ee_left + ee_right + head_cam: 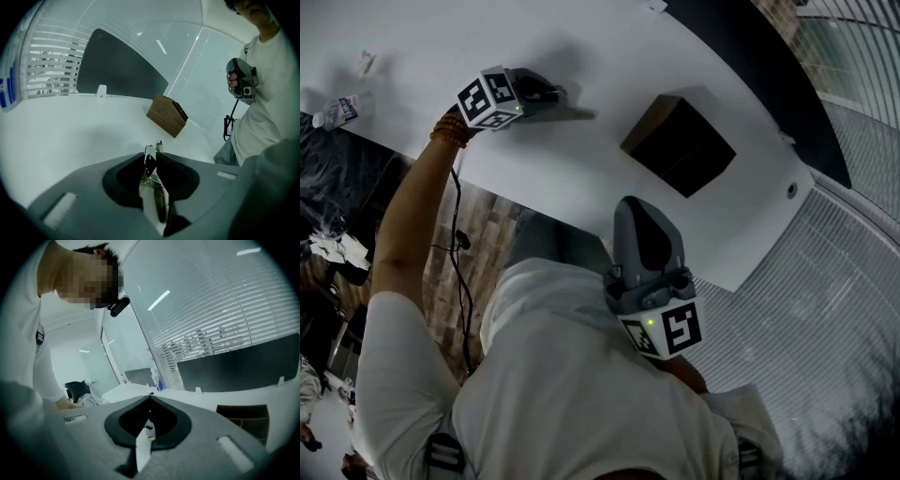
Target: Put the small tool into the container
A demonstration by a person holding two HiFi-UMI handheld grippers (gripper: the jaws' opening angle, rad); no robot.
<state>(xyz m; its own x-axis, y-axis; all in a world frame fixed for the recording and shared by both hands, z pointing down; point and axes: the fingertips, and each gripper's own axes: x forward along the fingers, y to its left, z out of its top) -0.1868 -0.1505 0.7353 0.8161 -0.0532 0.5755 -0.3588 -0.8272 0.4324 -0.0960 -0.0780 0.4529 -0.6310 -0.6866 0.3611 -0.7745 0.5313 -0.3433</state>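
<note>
My left gripper (560,95) is out over the white table (581,169), left of the container. In the left gripper view its jaws (152,149) stand close together, pressed on a small tool (150,162), a black piece with a thin silver wire loop that sticks up between the tips. The container (680,145) is a brown wooden box with dark slots in its top (167,115), apart from the left gripper. My right gripper (640,202) is held near my chest at the table's near edge. Its jaws (150,395) meet at the tips with nothing between them; the container (248,420) shows beyond them to the right.
A plastic bottle (337,111) and a small crumpled scrap (364,64) lie at the table's left end. A dark panel (117,65) stands along the table's far edge, with window blinds (51,70) behind it. A black cable (464,281) hangs below my left arm.
</note>
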